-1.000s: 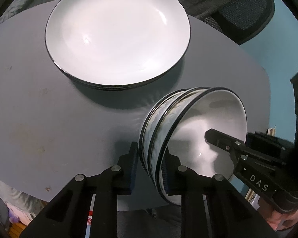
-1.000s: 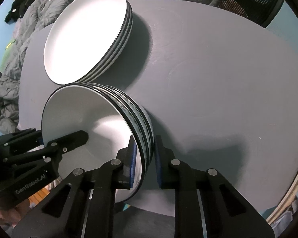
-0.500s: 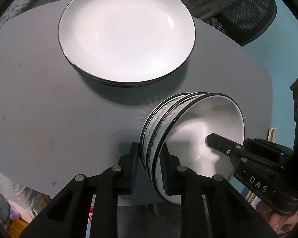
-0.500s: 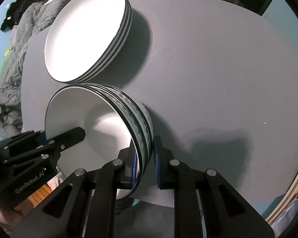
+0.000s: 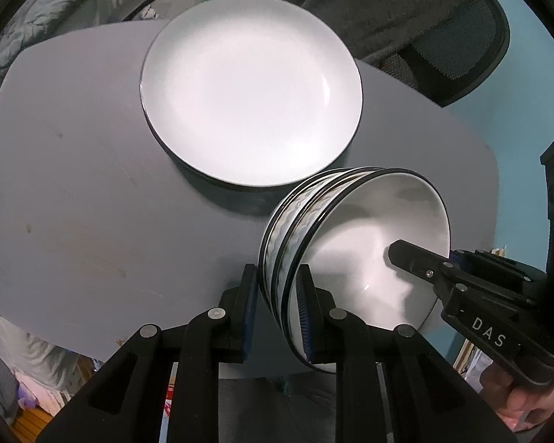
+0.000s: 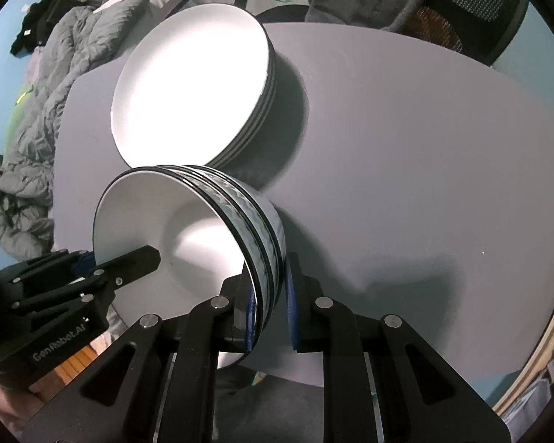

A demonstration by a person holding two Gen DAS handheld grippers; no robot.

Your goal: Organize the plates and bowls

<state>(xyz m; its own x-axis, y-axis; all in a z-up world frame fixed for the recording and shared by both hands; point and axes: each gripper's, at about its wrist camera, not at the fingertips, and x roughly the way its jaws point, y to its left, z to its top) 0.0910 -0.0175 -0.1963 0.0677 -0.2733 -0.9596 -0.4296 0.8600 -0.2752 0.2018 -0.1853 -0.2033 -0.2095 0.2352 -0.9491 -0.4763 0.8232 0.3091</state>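
A stack of white bowls with black rims (image 5: 354, 247) hangs between both grippers above the grey table's near edge. My left gripper (image 5: 277, 295) is shut on the stack's left rim, one finger inside and one outside. My right gripper (image 6: 269, 291) is shut on the opposite rim of the bowl stack (image 6: 188, 229). Each gripper shows in the other's view, with a finger inside the top bowl. A stack of white black-rimmed plates (image 5: 251, 88) lies on the table beyond the bowls; it also shows in the right wrist view (image 6: 192, 92).
The grey table (image 5: 74, 192) stretches left of the plates and, in the right wrist view (image 6: 406, 170), right of them. A black mesh chair (image 5: 443, 48) stands behind the table. Grey bedding (image 6: 44, 85) lies beyond the table's left side.
Both grippers have moved back toward the near table edge with the bowl stack lifted; the plates now look farther away and more of the table shows.
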